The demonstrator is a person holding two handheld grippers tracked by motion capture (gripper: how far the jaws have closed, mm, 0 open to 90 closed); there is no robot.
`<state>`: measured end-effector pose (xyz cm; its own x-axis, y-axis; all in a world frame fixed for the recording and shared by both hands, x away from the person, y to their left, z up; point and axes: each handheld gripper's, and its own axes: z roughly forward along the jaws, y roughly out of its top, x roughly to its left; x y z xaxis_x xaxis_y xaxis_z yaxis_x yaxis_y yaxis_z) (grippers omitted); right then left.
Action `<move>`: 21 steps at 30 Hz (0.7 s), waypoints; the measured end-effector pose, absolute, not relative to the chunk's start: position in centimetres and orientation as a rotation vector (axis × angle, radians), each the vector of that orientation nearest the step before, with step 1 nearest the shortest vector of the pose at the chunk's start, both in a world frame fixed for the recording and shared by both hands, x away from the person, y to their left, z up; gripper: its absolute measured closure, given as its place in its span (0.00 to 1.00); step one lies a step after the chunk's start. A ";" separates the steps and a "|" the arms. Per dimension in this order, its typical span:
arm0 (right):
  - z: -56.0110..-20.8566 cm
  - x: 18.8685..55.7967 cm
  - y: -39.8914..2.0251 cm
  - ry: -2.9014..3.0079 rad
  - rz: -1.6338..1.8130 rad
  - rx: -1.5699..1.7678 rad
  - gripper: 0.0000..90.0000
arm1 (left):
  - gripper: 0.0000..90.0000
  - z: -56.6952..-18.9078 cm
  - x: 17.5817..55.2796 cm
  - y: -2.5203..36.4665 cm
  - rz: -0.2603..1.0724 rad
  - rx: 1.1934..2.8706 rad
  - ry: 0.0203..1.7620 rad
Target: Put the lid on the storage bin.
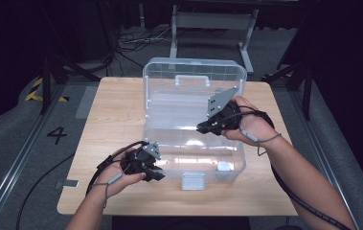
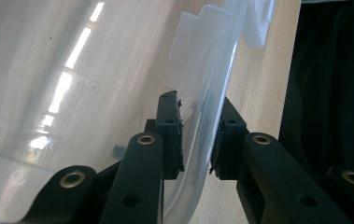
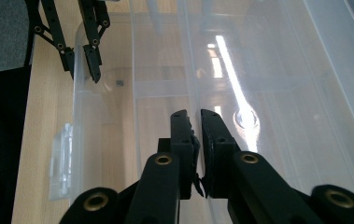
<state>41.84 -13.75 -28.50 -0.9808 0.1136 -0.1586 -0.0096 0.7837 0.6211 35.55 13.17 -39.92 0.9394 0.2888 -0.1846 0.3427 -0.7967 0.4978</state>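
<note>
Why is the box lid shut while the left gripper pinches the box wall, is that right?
Not quite: the lid stands open, as the high view shows. The left gripper does pinch the wall of the box.

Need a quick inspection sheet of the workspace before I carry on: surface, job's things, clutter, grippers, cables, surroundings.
Surface: wooden table, bare around the box.
Job's things: clear plastic box, lid standing open; a small white round piece inside near the front wall; latch at the front.
Clutter: nothing seen.
Grippers: left gripper astride the box's left wall, pads at the wall; right gripper shut, nothing between its jaws, over the box's inside.
Cables: one trails from each gripper; more lie on the floor behind the table.
Surroundings: dark room, grey floor, a metal frame behind, a "4" marked on the floor.
</note>
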 end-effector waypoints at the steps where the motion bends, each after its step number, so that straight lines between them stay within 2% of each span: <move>1: -28.5 41.7 -13.7 2.784 0.972 0.076 0.95 | 0.85 -39.9 35.5 13.2 -0.133 2.549 0.450; 21: -29.2 40.2 -13.7 2.774 0.968 0.049 0.95 | 0.86 -39.9 35.4 13.1 -0.116 2.566 0.456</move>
<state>40.16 -13.66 -29.16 -0.9790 0.0977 -0.1792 -0.0350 0.7847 0.6189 35.44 13.11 -39.89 0.9395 0.2971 -0.1703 0.3424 -0.8044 0.4855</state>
